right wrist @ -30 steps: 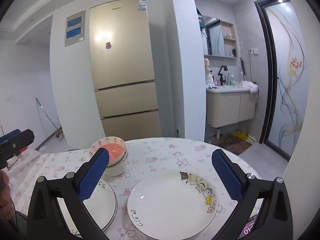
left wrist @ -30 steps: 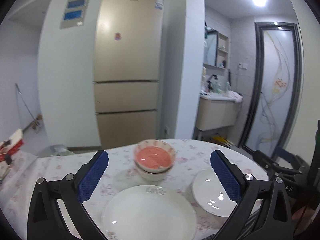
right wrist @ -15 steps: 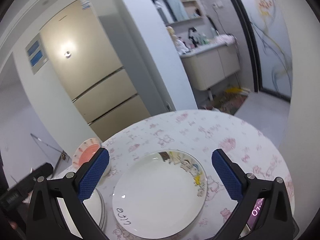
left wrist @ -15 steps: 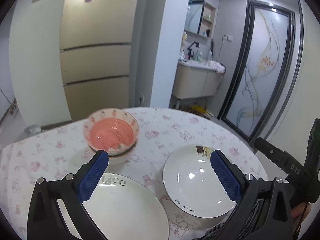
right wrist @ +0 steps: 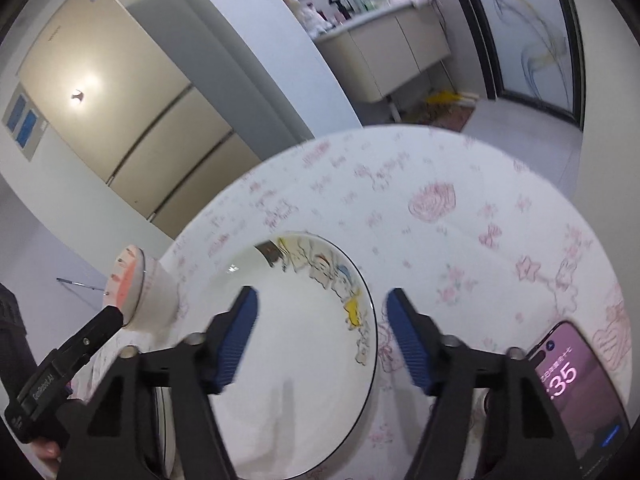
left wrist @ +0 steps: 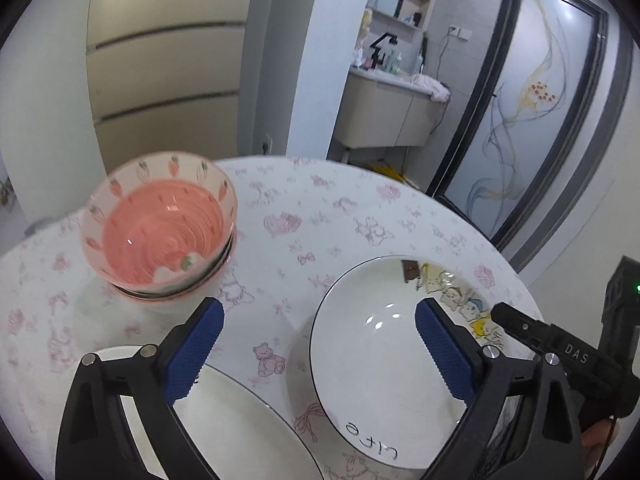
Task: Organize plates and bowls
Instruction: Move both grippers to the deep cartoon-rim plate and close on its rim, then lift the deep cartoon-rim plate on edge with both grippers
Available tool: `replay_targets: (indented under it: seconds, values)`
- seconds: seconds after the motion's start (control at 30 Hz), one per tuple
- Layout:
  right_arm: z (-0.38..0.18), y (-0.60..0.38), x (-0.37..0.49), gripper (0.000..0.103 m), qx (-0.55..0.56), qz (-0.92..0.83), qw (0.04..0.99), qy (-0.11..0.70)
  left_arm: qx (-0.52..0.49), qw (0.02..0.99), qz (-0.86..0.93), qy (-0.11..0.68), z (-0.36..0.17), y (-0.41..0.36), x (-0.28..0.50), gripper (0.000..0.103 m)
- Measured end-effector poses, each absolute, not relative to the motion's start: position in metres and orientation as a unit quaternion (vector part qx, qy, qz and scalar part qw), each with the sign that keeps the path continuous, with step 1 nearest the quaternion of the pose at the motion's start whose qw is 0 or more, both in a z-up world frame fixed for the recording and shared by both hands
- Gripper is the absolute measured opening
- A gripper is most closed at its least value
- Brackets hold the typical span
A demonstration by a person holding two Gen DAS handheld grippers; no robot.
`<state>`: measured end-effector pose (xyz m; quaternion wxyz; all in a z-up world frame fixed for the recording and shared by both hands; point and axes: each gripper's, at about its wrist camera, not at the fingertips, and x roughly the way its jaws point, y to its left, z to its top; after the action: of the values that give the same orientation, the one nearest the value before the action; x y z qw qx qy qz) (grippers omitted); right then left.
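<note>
Jaws astride cartoon plate [right wrist: 304, 360] rim (untouched)

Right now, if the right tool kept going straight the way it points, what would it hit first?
Probably the right-hand rim of the cartoon plate: the right tool straddles that edge with nothing in between, though depth is hard to judge.

Bowls [left wrist: 160, 236] behind plate [left wrist: 240, 420]; cartoon plate [left wrist: 380, 360] right.
</note>
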<state>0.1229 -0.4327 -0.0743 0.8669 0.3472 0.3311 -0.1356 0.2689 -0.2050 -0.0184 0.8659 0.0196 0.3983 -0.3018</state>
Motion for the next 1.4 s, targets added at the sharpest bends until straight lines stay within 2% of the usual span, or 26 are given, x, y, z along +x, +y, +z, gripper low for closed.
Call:
replay_targets:
  seconds: [0.13, 0.23, 0.3, 0.37, 0.47, 0.6, 0.67, 0.73, 1.17, 1.4]
  values:
    - [-0.087, -0.433, 0.128, 0.038, 0.344, -0.145, 0.857, 0.356, 0.017, 0.855, -0.300, 0.422, -0.033, -0.212, 0.280, 0.081]
    - [-0.091, -0.434, 0.127, 0.031, 0.349, -0.150, 0.851, 0.362, 0.013, 0.847, -0.302, 0.437, -0.043, -0.216, 0.285, 0.069]
    - [-0.093, -0.435, 0.127, 0.029, 0.349, -0.155, 0.850, 0.363, 0.016, 0.843, -0.302, 0.444, -0.049, -0.219, 0.286, 0.063]
    - [-0.094, -0.435, 0.129, 0.026, 0.347, -0.157, 0.849, 0.367, 0.014, 0.837, -0.305, 0.454, -0.054, -0.221, 0.288, 0.050]
    - [-0.095, -0.435, 0.128, 0.018, 0.346, -0.167, 0.845, 0.371, 0.004, 0.822, -0.312, 0.477, -0.063, -0.222, 0.293, 0.043]
    - [-0.102, -0.438, 0.132, 0.016, 0.355, -0.163, 0.836, 0.386, 0.003, 0.819, -0.305, 0.486, -0.067, -0.225, 0.295, 0.035]
    - [-0.102, -0.438, 0.132, 0.015, 0.356, -0.162, 0.836, 0.385, 0.005, 0.809, -0.317, 0.496, -0.069, -0.229, 0.295, 0.023]
    - [-0.102, -0.438, 0.133, 0.014, 0.354, -0.160, 0.837, 0.386, 0.026, 0.811, -0.303, 0.501, -0.073, -0.235, 0.295, 0.016]
    - [-0.102, -0.442, 0.131, 0.016, 0.382, -0.135, 0.825, 0.394, 0.035, 0.802, -0.302, 0.514, -0.068, -0.229, 0.289, 0.015]
    - [-0.077, -0.432, 0.129, 0.016, 0.381, -0.116, 0.832, 0.385, 0.013, 0.817, -0.302, 0.491, -0.035, -0.210, 0.280, 0.015]
